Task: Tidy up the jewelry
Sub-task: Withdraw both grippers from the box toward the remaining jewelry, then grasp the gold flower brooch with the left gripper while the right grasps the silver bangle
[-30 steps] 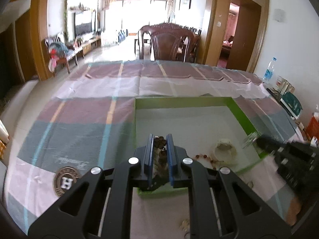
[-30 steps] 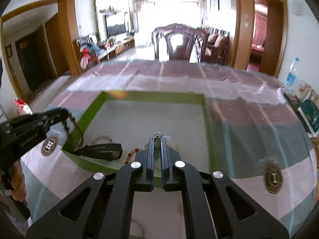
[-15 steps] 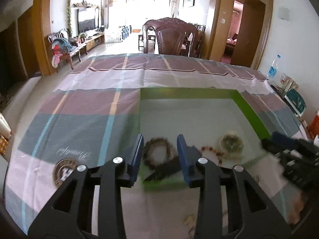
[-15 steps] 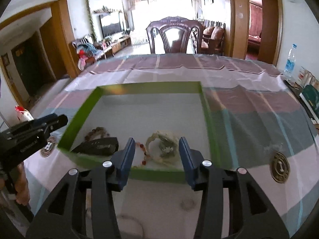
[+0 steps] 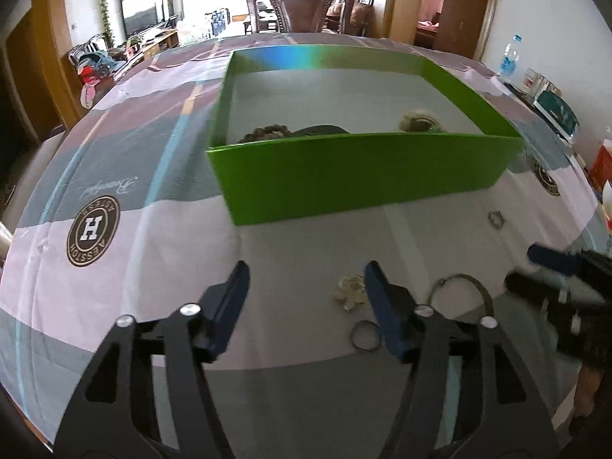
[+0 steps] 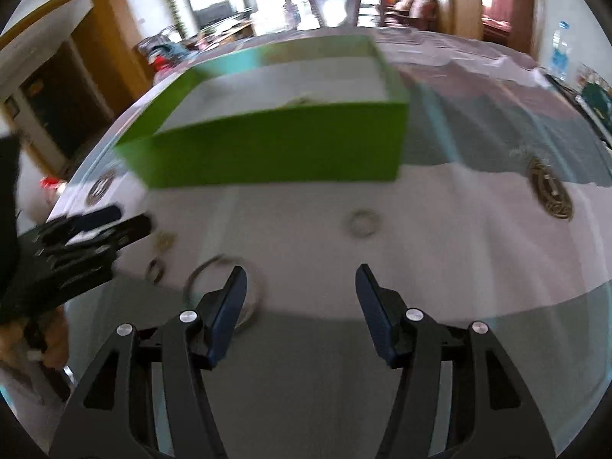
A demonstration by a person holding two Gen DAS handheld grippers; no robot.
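The green box [image 5: 363,168] stands on the cloth and holds a dark bead bracelet [image 5: 267,130], a black watch strap [image 5: 321,129] and a pale bracelet [image 5: 419,120]. In front of it lie a pale brooch [image 5: 350,292], a small ring [image 5: 366,338], a thin bangle [image 5: 463,287] and another ring [image 5: 496,218]. My left gripper [image 5: 306,279] hovers low over the cloth with its jaws opening and nothing between them. The brooch sits just inside its right finger. My right gripper [image 6: 300,283] is also opening and empty, with the bangle [image 6: 214,267] under its left finger and a ring [image 6: 363,223] ahead.
A striped cloth with round logo prints [image 5: 93,231] covers the table. A water bottle [image 5: 510,59] and packets stand at the far right edge. A wooden chair [image 5: 300,4] is behind the table. Each gripper shows in the other's view, the left gripper [image 6: 128,218] and the right gripper [image 5: 524,267].
Both grippers opened over the box and let go of their pieces, a bead bracelet and a pale bracelet. Then they drew back and down to the cloth in front of the box.
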